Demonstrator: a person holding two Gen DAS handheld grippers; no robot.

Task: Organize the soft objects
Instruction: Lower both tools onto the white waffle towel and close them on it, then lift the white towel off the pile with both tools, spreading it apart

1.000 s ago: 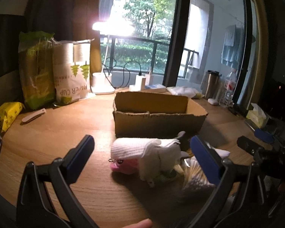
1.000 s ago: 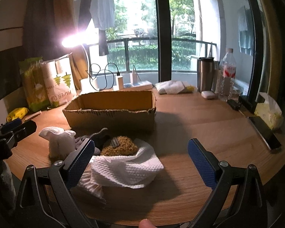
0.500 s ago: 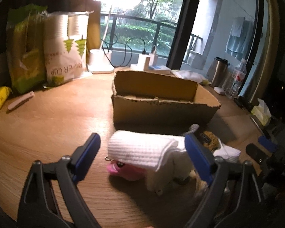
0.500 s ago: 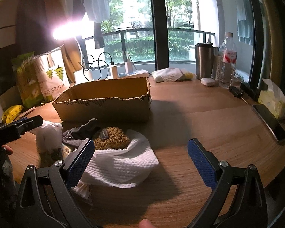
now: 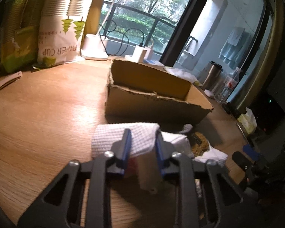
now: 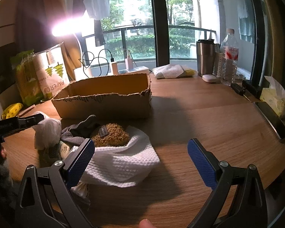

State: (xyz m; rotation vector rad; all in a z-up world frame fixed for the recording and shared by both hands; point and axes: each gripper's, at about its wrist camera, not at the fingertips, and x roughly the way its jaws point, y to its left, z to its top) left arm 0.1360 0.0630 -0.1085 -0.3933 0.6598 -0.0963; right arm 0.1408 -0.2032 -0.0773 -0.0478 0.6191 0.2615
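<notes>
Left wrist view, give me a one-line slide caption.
Left claw closing on a white waffle cloth in front of an open cardboard box on a wooden table.

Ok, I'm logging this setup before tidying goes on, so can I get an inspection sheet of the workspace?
Surface: wooden table, bare on the right.
Job's things: empty cardboard box; in front of it a pile of white cloth, grey sock, brown plush, white towel.
Clutter: paper cup bags, tumbler, water bottle, tissues, phone.
Grippers: left claw closing, pads pressing the white cloth; right claw open over the towel's edge.
Cables: black charger cable behind the box.
Surroundings: lit lamp, balcony window.
</notes>
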